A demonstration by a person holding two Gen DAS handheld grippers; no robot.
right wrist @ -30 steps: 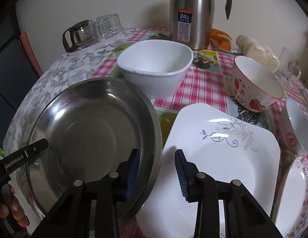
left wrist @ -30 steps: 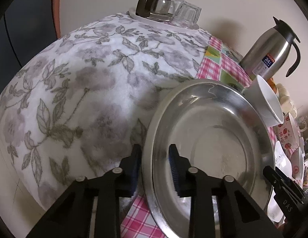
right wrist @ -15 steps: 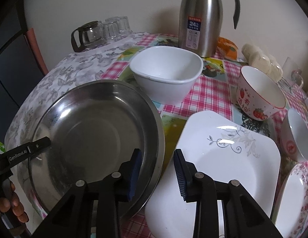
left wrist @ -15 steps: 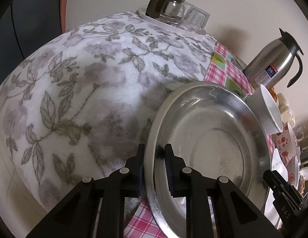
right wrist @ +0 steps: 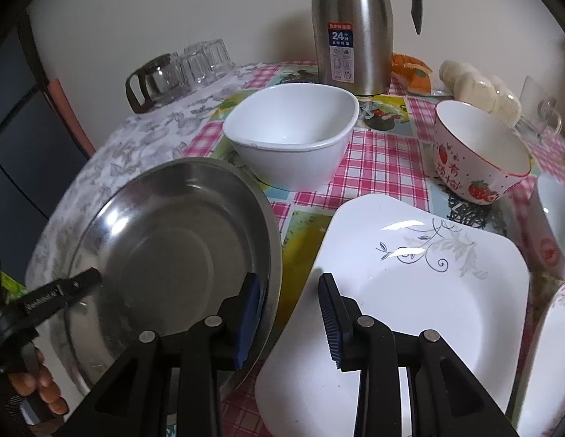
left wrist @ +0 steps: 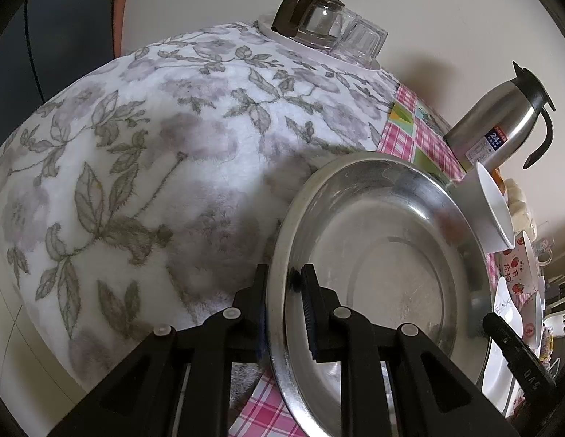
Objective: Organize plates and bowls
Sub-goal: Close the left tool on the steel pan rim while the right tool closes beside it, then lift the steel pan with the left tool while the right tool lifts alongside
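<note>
Both your grippers are at the steel plate (left wrist: 373,255). Your left gripper (left wrist: 282,291) clenches its rim; your right gripper (right wrist: 289,313) straddles the opposite rim, not yet pressing

Floral cloth (left wrist: 144,167) lies bare; bowls (right wrist: 293,138) crowd the checked side.

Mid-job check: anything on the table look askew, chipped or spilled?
Steel plate sits tilted, its left rim pinched by the left gripper, right edge near the square white plate. No spills or chips visible.
</note>
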